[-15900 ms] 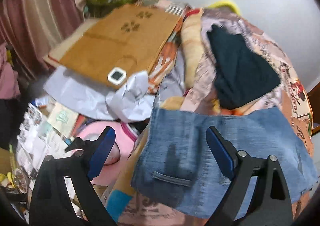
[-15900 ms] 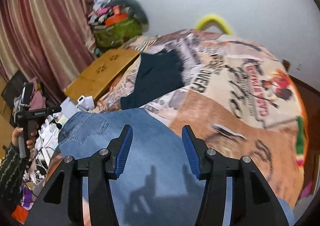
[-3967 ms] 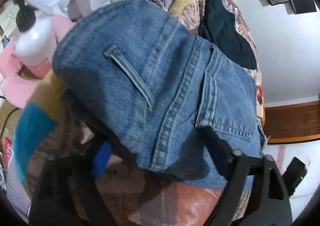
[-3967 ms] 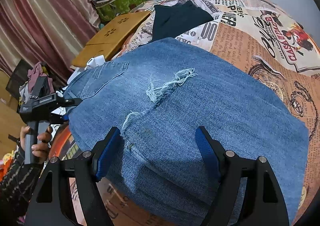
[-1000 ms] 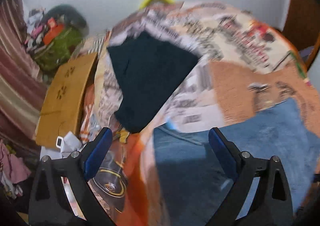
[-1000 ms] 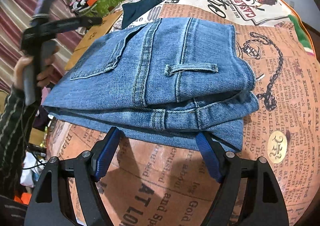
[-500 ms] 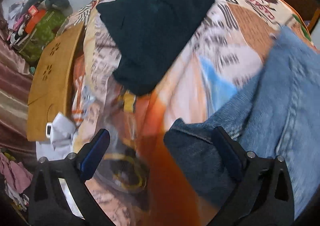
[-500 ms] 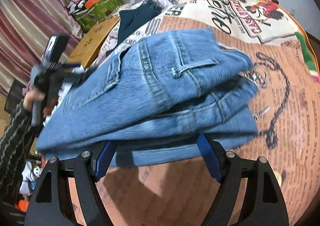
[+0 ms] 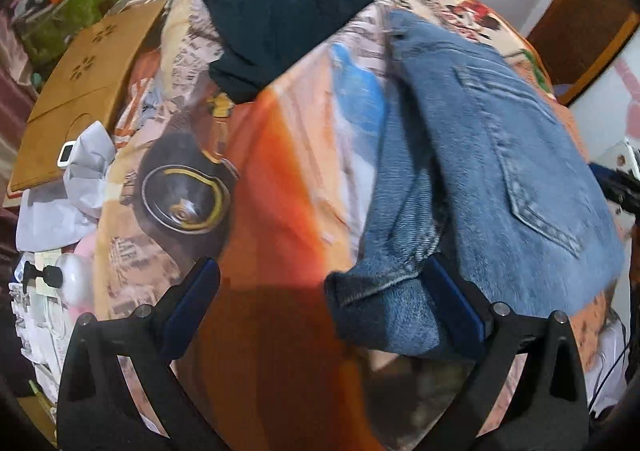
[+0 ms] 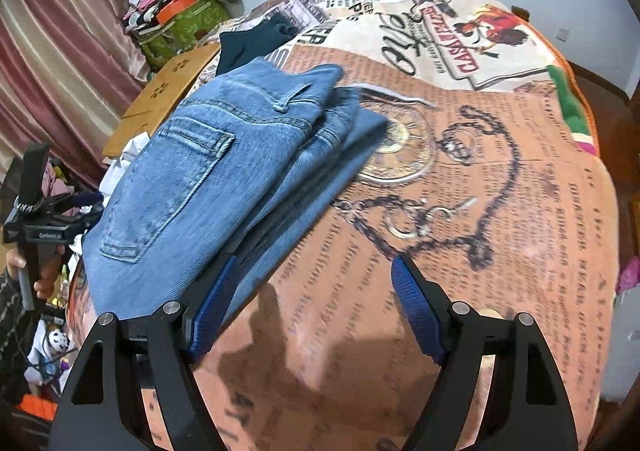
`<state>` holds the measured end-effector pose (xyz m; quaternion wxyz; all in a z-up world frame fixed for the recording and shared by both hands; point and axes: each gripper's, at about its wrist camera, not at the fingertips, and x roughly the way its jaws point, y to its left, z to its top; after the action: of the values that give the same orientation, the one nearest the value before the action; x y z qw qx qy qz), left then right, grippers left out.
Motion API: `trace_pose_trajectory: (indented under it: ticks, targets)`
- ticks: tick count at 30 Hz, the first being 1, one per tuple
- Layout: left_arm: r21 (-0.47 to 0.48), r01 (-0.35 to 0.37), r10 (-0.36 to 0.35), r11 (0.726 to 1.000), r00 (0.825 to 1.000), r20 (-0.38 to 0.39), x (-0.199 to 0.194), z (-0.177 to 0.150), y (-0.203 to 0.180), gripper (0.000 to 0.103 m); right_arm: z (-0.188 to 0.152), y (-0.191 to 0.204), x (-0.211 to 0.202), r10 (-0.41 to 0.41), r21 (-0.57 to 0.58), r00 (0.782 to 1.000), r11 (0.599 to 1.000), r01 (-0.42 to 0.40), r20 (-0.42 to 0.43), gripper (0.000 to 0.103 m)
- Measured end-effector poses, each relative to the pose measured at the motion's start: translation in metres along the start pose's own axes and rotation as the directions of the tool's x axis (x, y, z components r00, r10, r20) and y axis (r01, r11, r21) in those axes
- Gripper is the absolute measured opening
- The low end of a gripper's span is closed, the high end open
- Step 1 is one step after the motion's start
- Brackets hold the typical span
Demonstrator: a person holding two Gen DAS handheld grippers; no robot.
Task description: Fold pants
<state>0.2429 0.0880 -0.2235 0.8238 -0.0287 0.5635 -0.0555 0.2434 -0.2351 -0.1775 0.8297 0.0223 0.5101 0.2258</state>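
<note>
The folded blue jeans (image 10: pixel 192 187) lie in a stack on the printed blanket (image 10: pixel 460 211), back pocket up. My right gripper (image 10: pixel 314 307) is open over bare blanket, and its left finger (image 10: pixel 212 303) sits at the stack's near edge. In the left wrist view the jeans (image 9: pixel 500 139) fill the right side. My left gripper (image 9: pixel 324 307) stands wide open low over the blanket. A folded corner of the denim lies between its jaws, against the right finger (image 9: pixel 452 303). A hand (image 10: pixel 44 275) holds that left gripper at the bed's left edge.
A dark navy garment (image 9: pixel 280 11) lies on the blanket beyond the jeans. Left of the bed are a wooden lap board (image 9: pixel 80 83), crumpled white paper (image 9: pixel 88 155), a pump bottle (image 9: pixel 68 279), a green bag (image 10: pixel 180 31) and a striped curtain (image 10: pixel 52 51). A wooden door (image 9: pixel 580 31) stands at the right.
The jeans stack has turned and shifted to the left in the right wrist view, leaving bare blanket between the right jaws. The left gripper has dropped from above the bed to the stack's end.
</note>
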Motion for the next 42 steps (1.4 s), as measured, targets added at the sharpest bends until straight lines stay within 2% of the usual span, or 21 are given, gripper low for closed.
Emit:
trace_pose_trajectory:
  ticks: [3, 7, 9, 11, 15, 19, 22, 29, 31, 35, 36, 38, 42]
  targets:
    - [0.026, -0.010, 0.010, 1.000, 1.000, 0.024, -0.009, -0.007, -0.018, 0.103, -0.001, -0.004, -0.014, -0.003, 0.006, 1.000, 1.000, 0.003, 0.027, 0.077]
    - [0.035, 0.045, -0.046, 0.998, 0.999, 0.011, -0.011, -0.009, -0.035, 0.103, 0.003, -0.004, -0.024, 0.006, 0.008, 0.998, 1.000, -0.007, 0.062, 0.077]
    - [0.062, 0.021, -0.022, 0.998, 0.999, 0.025, -0.014, -0.006, -0.043, 0.103, 0.007, -0.003, -0.025, 0.013, 0.008, 0.997, 1.000, -0.014, 0.076, 0.077]
    - [0.120, -0.041, 0.033, 0.992, 0.997, 0.070, -0.020, 0.001, -0.053, 0.102, 0.011, -0.002, -0.025, 0.020, 0.005, 0.996, 1.000, -0.020, 0.084, 0.077]
    - [0.176, -0.127, 0.098, 0.976, 0.981, 0.167, -0.030, 0.025, -0.061, 0.102, 0.023, 0.002, -0.019, 0.033, -0.007, 0.995, 0.999, -0.032, 0.095, 0.077]
    - [0.136, -0.091, 0.063, 0.987, 0.978, 0.200, -0.031, 0.069, -0.053, 0.102, 0.038, 0.004, -0.009, 0.041, -0.016, 0.993, 0.999, -0.040, 0.110, 0.077]
    - [0.118, -0.092, 0.065, 0.989, 0.973, 0.220, -0.025, 0.099, -0.049, 0.102, 0.053, 0.001, 0.001, 0.066, -0.006, 0.991, 0.998, -0.066, 0.119, 0.077]
    - [0.111, -0.018, -0.001, 0.994, 0.985, 0.172, 0.013, 0.147, -0.053, 0.102, 0.091, -0.010, 0.037, 0.103, 0.008, 0.989, 0.994, -0.105, 0.109, 0.074]
    - [0.118, 0.009, -0.026, 0.993, 0.989, 0.143, 0.027, 0.154, -0.058, 0.101, 0.100, -0.014, 0.052, 0.108, 0.007, 0.990, 0.994, -0.109, 0.092, 0.069]
    - [0.134, 0.038, -0.048, 0.990, 0.996, 0.073, 0.057, 0.164, -0.066, 0.083, 0.114, -0.022, 0.086, 0.132, 0.025, 0.991, 0.991, -0.133, 0.033, 0.061]
    - [0.133, 0.048, -0.057, 0.990, 0.997, 0.061, 0.062, 0.165, -0.066, 0.082, 0.115, -0.024, 0.097, 0.141, 0.033, 0.990, 0.989, -0.142, 0.011, 0.056]
    - [0.126, 0.083, -0.088, 0.989, 0.995, 0.041, 0.070, 0.166, -0.065, 0.077, 0.114, -0.024, 0.110, 0.152, 0.033, 0.988, 0.988, -0.151, -0.025, 0.056]
    - [0.089, 0.164, -0.164, 0.982, 0.986, -0.012, 0.080, 0.167, -0.063, 0.065, 0.110, -0.026, 0.118, 0.165, 0.028, 0.986, 0.986, -0.164, -0.025, 0.056]
